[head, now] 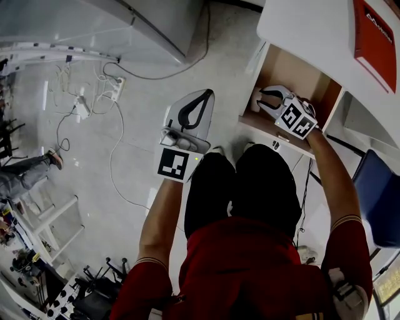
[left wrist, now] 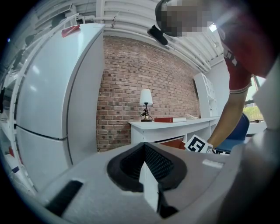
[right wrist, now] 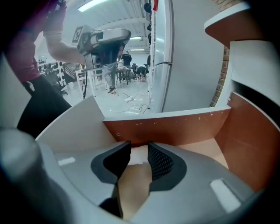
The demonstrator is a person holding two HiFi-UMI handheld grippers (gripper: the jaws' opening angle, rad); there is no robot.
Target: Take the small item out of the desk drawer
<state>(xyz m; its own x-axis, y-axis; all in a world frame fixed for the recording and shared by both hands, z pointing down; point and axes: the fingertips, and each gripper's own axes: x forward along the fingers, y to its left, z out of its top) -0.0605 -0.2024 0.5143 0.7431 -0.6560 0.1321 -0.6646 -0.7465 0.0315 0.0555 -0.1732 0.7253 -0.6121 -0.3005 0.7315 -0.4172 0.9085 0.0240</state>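
Right gripper view: the right gripper [right wrist: 139,146] has its jaws slightly apart inside the drawer [right wrist: 175,129], with the pale small item [right wrist: 136,156] lying between their tips, not pinched. The step likely goes best by sinking a little lower, centring the item between the pads, then closing gently.

room, contents of:
- red brick back wall [left wrist: 131,87]
- white ribbed ceiling [left wrist: 131,17] with long bright strip lights [right wrist: 94,5]
- pale grey glossy floor [head: 137,137]
- tall white two-door refrigerator [left wrist: 52,100], standing at the left of the brick wall
- long white desk [left wrist: 175,124] beside it, against the brick wall
- small table lamp with white shade and dark base [left wrist: 146,105], on the desk
- flat red book [left wrist: 169,119], on the desk
- tall white shelf unit [left wrist: 204,96], at the desk's far end
- blue upholstered chair [head: 380,194], near the desk
- white power strip with trailing leads [head: 81,107], on the floor
- white tubular rack [head: 56,219], near the floor's edge
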